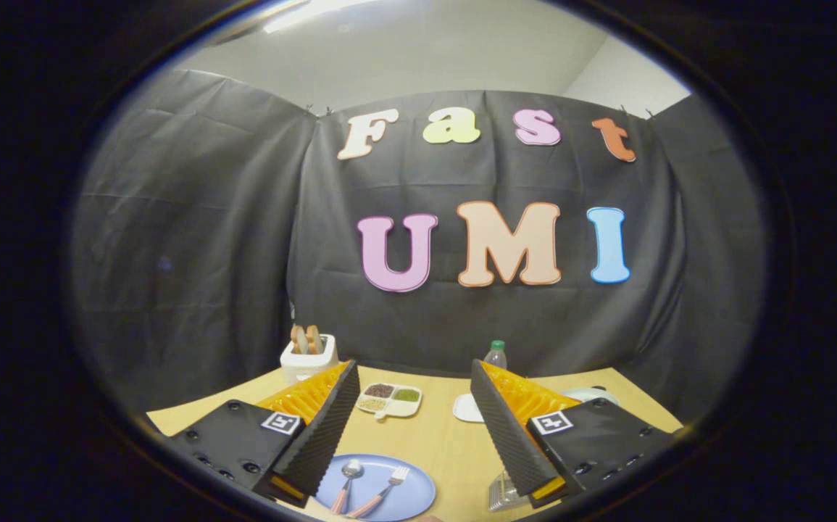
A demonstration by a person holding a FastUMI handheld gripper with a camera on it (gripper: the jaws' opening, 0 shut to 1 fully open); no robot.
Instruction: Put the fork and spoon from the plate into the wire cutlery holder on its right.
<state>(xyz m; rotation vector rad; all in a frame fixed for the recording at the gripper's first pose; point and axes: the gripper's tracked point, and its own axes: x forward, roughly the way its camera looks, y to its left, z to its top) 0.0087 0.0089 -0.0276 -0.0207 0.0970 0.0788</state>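
Cutlery lies on the blue plate (418, 500) at the near edge of the wooden table (440, 442), low between the gripper (414, 395) fingers, which stand spread wide apart and hold nothing. Spoon (346, 484) rests on the plate's left part, fork (383, 490) just right of it, apart. Both have pinkish handles toward the near side and metal heads toward the far side; the spoon's long axis runs near to far with a slight lean, while the fork slants, tines far and right. Wire cutlery holder (501, 494) sits right of the plate, partly hidden behind the right finger. Judgement: both pieces are light, stiff and thin (metal heads likely slippery), so a pinch across mid-handle looks soundest.
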